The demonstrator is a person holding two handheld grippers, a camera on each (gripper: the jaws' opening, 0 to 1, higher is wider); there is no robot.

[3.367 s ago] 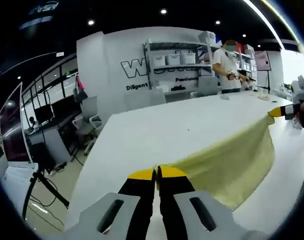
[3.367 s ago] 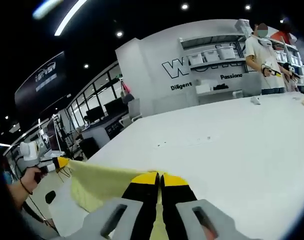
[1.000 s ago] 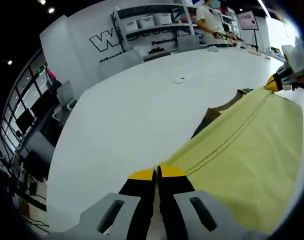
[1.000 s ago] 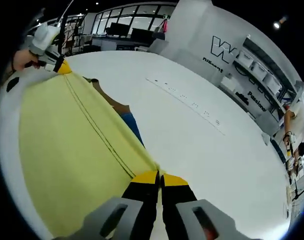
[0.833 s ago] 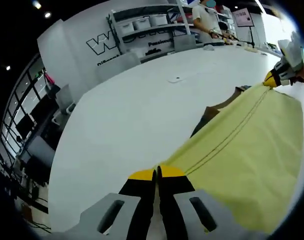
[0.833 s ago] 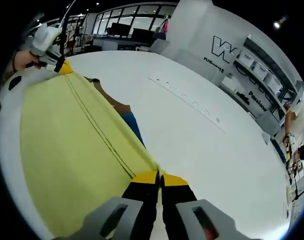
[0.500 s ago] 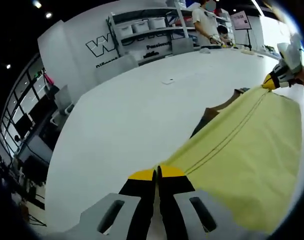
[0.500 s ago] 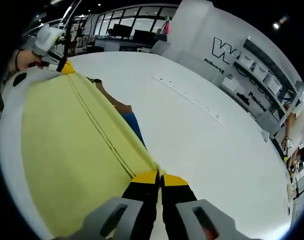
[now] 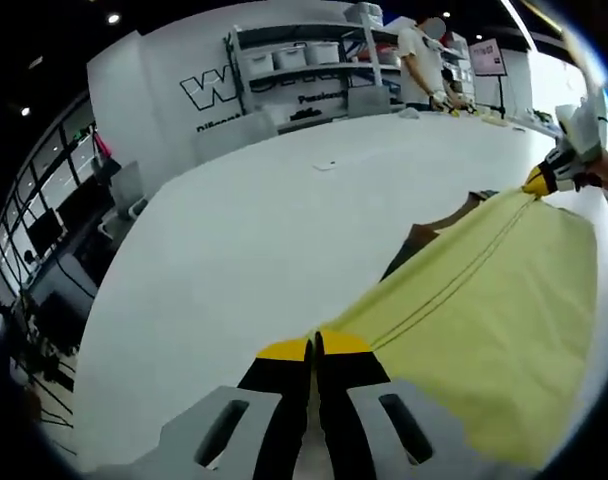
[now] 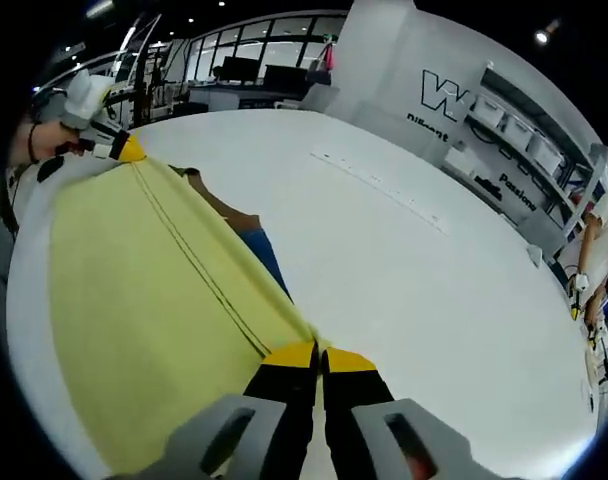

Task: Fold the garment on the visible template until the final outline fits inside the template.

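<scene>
Stretching the hem, one corner in each tool

Both tongs are clenched on the yellow garment (image 9: 484, 300), and it's pulled taut between them. The left gripper (image 9: 314, 347) pinches one corner with its jaws pressed together, and far along the stitched edge the right gripper (image 9: 546, 178) bites the other. From the right gripper view it mirrors: right gripper (image 10: 319, 355) clamped on its corner, left gripper (image 10: 124, 150) out at the far end with a hand (image 10: 29, 140) behind it.

The cloth lies over the near part of the white table (image 9: 244, 230), and peeking out from under its far edge is a brown piece (image 9: 424, 232) with a blue patch (image 10: 266, 255) beside it, likely the template.

Now the risks. With such small bites on the corners, a hard tug apart could, I'd judge, slip a corner free and drop the fold. Uneven travel of the two hands would skew the fold line, leaving the outline off the template. The near side of the cloth appears close to the table edge, so dragging it that way could spill it over.

Room to move? Plenty: the tabletop beyond the garment is open white surface, with only small marks (image 10: 384, 190) well apart from the cloth.
</scene>
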